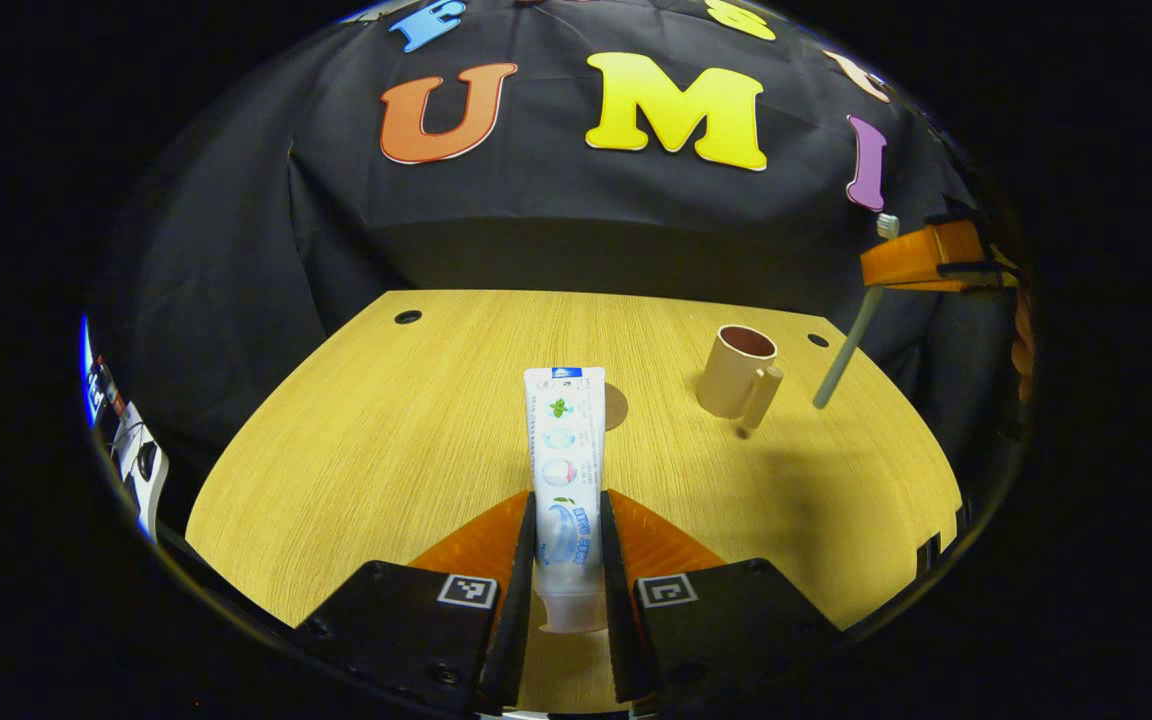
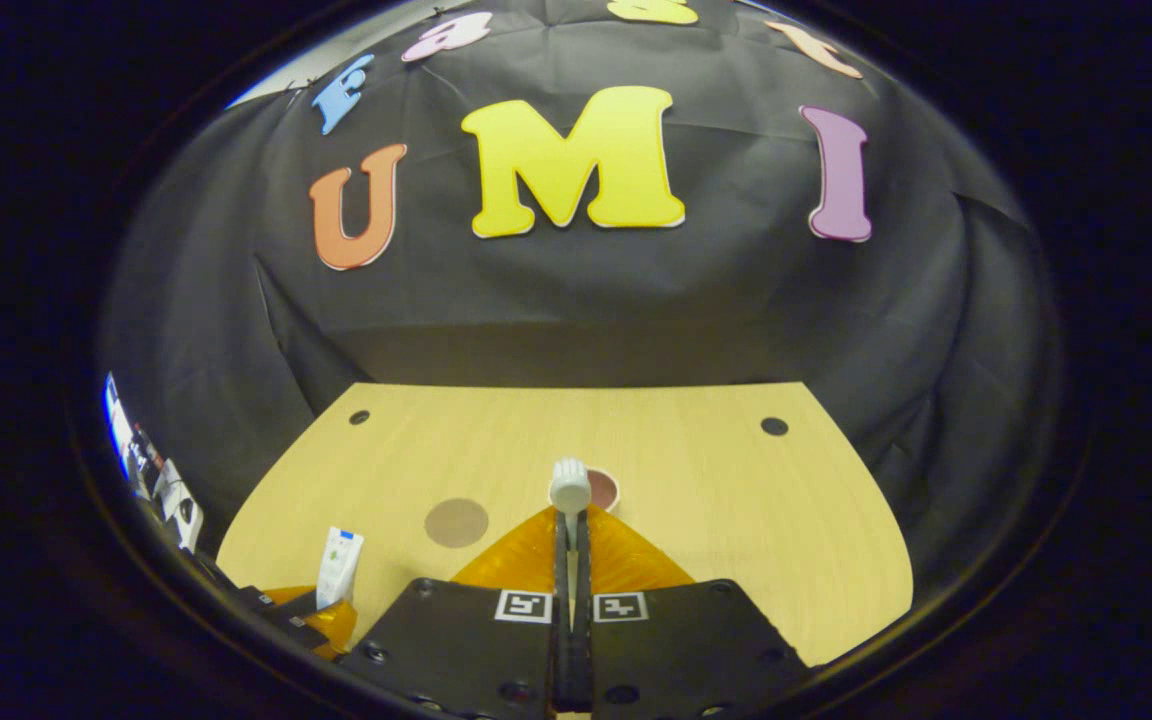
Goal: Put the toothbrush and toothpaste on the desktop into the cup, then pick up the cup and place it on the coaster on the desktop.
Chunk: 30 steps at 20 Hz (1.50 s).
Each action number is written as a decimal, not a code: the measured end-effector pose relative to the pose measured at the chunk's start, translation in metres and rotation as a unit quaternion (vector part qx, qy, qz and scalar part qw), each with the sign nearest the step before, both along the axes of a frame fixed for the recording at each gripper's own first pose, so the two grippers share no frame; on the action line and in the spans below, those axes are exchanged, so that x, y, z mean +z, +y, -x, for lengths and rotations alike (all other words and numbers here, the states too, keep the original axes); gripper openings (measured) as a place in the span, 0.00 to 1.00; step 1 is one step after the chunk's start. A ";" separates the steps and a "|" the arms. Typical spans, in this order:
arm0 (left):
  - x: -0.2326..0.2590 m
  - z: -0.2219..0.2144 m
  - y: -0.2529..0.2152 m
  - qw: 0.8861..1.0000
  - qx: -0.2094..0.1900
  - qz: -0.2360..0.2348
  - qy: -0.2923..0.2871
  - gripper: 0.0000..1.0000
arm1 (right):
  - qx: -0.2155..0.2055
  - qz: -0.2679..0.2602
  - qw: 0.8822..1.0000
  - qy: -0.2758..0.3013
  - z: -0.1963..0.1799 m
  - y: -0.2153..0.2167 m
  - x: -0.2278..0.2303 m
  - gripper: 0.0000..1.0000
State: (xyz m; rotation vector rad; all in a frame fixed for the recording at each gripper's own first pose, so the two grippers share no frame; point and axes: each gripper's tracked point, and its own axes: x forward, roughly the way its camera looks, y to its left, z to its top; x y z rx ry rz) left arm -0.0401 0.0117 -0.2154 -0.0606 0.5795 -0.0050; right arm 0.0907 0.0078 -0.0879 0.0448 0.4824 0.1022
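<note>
Holding one thing in each claw above the wooden table (image 1: 386, 450).

In the left gripper view, the left gripper (image 1: 568, 535) squeezes the toothpaste (image 1: 566, 470) between its two fingers, near the cap end, and the tube points away over the table. Just behind the tube peeks a round brown coaster (image 1: 616, 405), lying flat. To the right of it the cup (image 1: 736, 370) stands upright with its handle facing this way. Farther right and higher up, the right gripper (image 1: 911, 262) holds the toothbrush (image 1: 848, 350), which hangs down at a slant next to the cup and touches nothing else. In the right gripper view, the right gripper's fingers are pressed tight on the toothbrush, and its brush head sticks up in front of the cup's open mouth. The coaster sits to the left there, with the toothpaste low at the left edge.
</note>
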 end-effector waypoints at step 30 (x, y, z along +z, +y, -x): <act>0.032 -0.026 0.033 0.999 0.030 -0.012 -0.030 0.37 | 0.009 0.042 0.999 0.016 -0.133 0.024 -0.081 0.29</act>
